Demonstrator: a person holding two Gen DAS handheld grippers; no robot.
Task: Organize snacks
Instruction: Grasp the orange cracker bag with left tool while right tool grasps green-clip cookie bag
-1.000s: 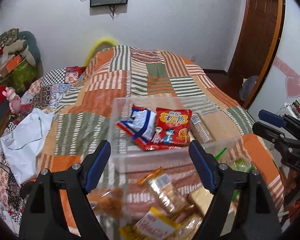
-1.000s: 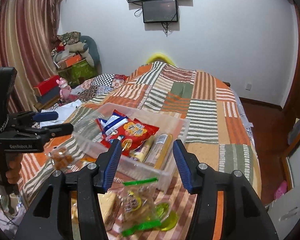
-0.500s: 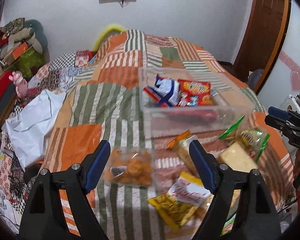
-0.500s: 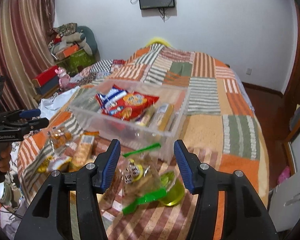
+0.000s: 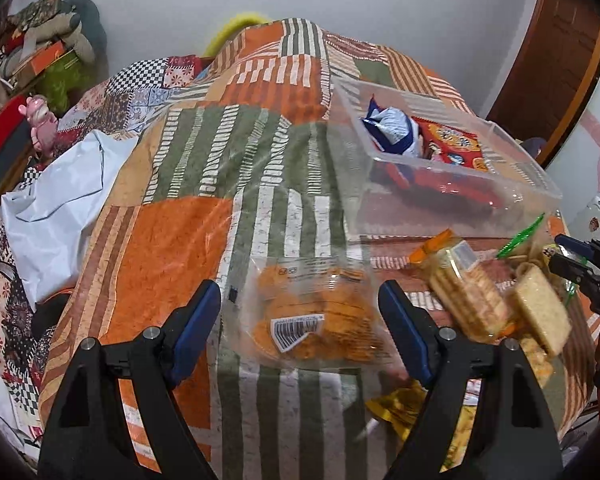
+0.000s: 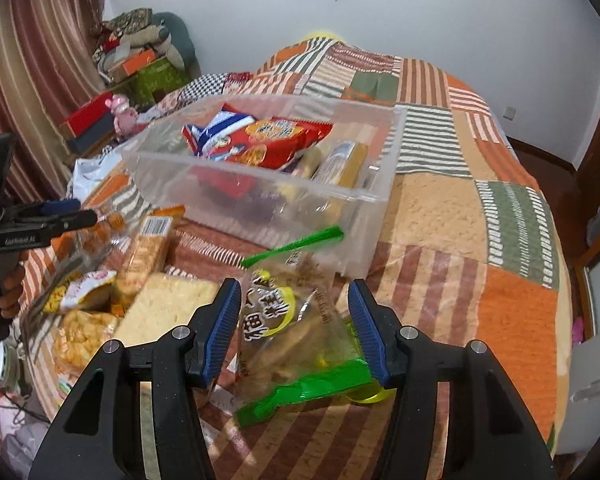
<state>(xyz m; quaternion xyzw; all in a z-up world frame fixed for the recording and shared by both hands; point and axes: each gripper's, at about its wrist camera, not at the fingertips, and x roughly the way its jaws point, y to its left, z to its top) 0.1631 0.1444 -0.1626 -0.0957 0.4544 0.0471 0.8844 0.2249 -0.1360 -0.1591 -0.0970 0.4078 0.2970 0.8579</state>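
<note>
Two hand-held grippers hover over a patchwork quilt (image 5: 188, 248) covering a bed, with loose snacks bunched near its near edge. Seen from the left wrist camera, the left gripper (image 5: 300, 316) has its blue-padded jaws spread wide, one on either side of a clear bag of orange crackers (image 5: 312, 316), touching neither side. To the left of that bag the quilt lies bare as far as a white sheet (image 5: 60, 216) at the bed's edge. To the right lie a sleeve of biscuits (image 5: 464, 284) and a pale wafer block (image 5: 544, 308), close together. Seen from the right wrist camera, the right gripper (image 6: 294, 328) is likewise spread apart, straddling a clear bag with green trim (image 6: 296, 328) without pinching it. Just beyond that bag stands a clear plastic bin (image 6: 260, 176), its near wall almost touching the bag's green strip. Inside the bin lie a red snack packet (image 6: 276, 140), a blue and white packet (image 6: 216, 128) and a yellowish pack (image 6: 344, 164). To the right of the bin, open quilt stretches to the bed's far edge.
</note>
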